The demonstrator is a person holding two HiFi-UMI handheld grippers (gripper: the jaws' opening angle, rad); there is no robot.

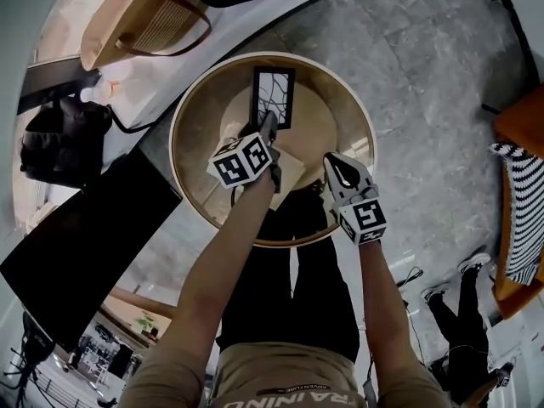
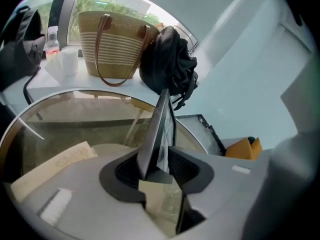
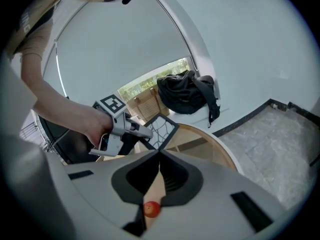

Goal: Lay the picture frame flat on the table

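Note:
The picture frame (image 1: 274, 97), black with a white cracked pattern, stands tilted on the far half of the round glass table (image 1: 180, 164). My left gripper (image 1: 269, 129) reaches to its near lower edge. In the left gripper view the frame (image 2: 159, 134) rises nearly edge-on between the jaws of the left gripper (image 2: 156, 165), which stand apart with both pad faces showing. The right gripper (image 1: 334, 160) hovers over the table's near right part, shut and empty. In the right gripper view the frame (image 3: 161, 129) shows beyond the closed tips of that gripper (image 3: 159, 154), with the left gripper (image 3: 131, 128) on it.
A beige board (image 1: 291, 170) lies on the glass under the grippers. Behind the table a white ledge carries a woven straw bag (image 2: 112, 44), a black backpack (image 2: 169, 66) and a bottle (image 2: 52, 40). A black bag (image 1: 59, 138) sits left. Someone's legs (image 1: 459, 313) stand at the lower right.

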